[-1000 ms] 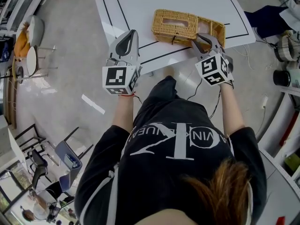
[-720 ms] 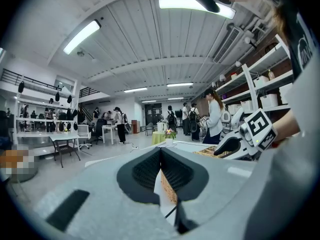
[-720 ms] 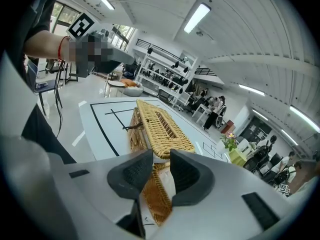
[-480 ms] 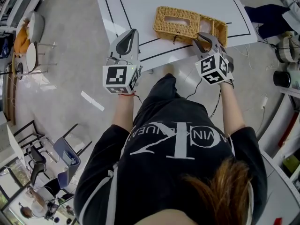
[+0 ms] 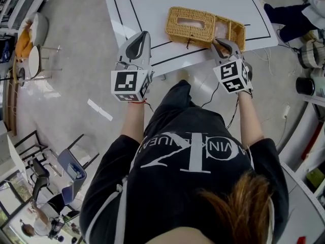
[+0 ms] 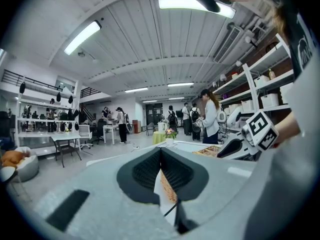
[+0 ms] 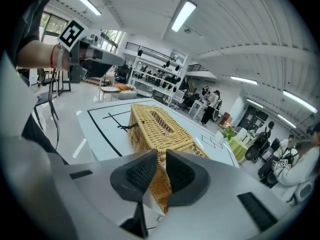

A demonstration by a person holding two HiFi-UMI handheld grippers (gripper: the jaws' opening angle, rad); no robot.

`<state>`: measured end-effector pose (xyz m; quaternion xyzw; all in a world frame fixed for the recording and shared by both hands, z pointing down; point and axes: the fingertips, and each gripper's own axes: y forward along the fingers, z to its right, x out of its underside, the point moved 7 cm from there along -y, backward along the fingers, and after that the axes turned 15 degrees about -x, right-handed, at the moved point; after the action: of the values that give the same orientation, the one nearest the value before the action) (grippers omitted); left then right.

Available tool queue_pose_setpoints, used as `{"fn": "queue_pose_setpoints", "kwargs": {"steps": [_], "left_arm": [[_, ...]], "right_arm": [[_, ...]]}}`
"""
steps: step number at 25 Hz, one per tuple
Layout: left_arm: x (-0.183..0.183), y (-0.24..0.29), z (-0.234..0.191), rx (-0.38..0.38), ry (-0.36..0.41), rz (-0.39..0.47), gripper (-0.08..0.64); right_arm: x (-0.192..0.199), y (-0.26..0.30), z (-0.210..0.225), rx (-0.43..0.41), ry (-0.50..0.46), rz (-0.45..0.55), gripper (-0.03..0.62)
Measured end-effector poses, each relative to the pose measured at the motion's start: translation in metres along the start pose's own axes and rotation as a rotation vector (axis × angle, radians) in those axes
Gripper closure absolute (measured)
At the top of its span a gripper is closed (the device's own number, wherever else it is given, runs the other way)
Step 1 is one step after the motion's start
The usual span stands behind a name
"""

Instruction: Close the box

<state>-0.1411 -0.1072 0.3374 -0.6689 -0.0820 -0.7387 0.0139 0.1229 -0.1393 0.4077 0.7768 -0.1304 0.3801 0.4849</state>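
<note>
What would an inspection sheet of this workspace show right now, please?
Surface: white table, black tape lines.
Job's things: wicker box, its lid open at the right end.
Clutter: nothing seen on the table.
Grippers: left gripper shut, empty, off the table; right gripper jaws have just been closing, now on the lid's edge.
Cables: cable on the floor under the table.
Surroundings: chairs at left, shelves, people behind.

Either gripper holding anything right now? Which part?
The wicker box, by its near rim: the fingers of the right gripper have just been closing onto it. The left gripper is shut, empty.
</note>
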Motion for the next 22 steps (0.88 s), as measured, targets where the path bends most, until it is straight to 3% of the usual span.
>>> {"fn": "queue_pose_setpoints", "kwargs": {"steps": [8,22], "left_arm": [[-0.001,0.0,0.004,0.009,0.001,0.002,0.549],[-0.017,-0.01,0.011,0.02,-0.014,0.045,0.549]], "right_arm": [[0.011,-0.023,0.01,0.029,0.23,0.141,0.592],[0.001,-0.07,0.011,0.075,0.347,0.363,0.594]]}}
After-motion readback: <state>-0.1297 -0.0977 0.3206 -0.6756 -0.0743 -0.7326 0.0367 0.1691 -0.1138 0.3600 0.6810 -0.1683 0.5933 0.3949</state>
